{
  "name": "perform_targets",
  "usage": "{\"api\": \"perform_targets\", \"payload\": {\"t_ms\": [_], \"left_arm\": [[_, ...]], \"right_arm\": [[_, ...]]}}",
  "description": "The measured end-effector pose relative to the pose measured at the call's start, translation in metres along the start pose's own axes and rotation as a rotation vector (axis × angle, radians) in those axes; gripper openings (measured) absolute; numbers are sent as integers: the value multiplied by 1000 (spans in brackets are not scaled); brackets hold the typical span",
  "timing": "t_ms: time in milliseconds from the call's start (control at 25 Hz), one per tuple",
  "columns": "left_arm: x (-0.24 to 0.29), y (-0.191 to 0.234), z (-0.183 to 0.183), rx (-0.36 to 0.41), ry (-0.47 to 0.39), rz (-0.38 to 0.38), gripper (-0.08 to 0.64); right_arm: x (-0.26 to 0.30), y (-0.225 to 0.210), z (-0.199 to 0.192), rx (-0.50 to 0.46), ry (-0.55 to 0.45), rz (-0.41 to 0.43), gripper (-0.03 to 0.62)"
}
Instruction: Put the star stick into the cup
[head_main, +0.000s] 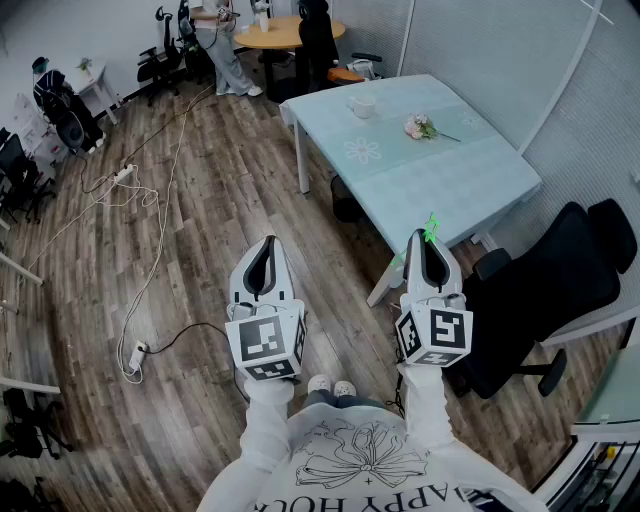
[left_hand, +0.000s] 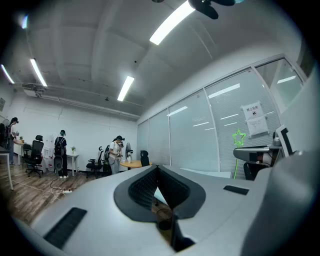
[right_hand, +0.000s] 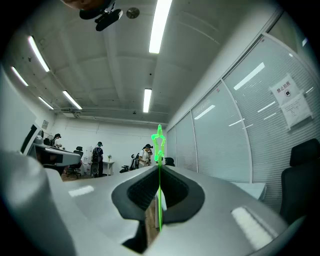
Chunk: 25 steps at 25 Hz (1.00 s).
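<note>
My head camera looks steeply down on my left gripper (head_main: 267, 244) and right gripper (head_main: 428, 238); theirs look level across one room.

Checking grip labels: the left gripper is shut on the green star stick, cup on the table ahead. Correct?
No. The right gripper is shut on the star stick, as the right gripper view shows; the left gripper is empty. The cup does stand on the table.

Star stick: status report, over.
Right gripper shut on star stick. Left gripper shut, empty. Cup on table ahead, flowers beside it.
</note>
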<state>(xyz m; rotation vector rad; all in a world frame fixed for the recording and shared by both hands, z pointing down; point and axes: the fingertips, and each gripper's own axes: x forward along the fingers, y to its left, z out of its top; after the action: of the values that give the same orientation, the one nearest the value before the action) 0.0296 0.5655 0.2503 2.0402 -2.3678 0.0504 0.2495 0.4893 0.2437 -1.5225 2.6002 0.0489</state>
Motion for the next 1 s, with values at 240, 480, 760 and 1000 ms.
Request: {"api": "perform_targets", "payload": {"t_ms": [240,480,760,1000], "left_arm": [[1,1,0,-1,-4,0,6],[4,9,-2,2,-5,-6,6],[9,22,-9,12,-2,-16,6],[21,32,-14,12,13,-24,6]], "right_arm": [[2,1,0,-2,-2,7,15],[6,8,0,5,-22,-4,15],[12,18,-8,40,-31,-17,15],[24,23,-16,51,-16,-25,15]]}}
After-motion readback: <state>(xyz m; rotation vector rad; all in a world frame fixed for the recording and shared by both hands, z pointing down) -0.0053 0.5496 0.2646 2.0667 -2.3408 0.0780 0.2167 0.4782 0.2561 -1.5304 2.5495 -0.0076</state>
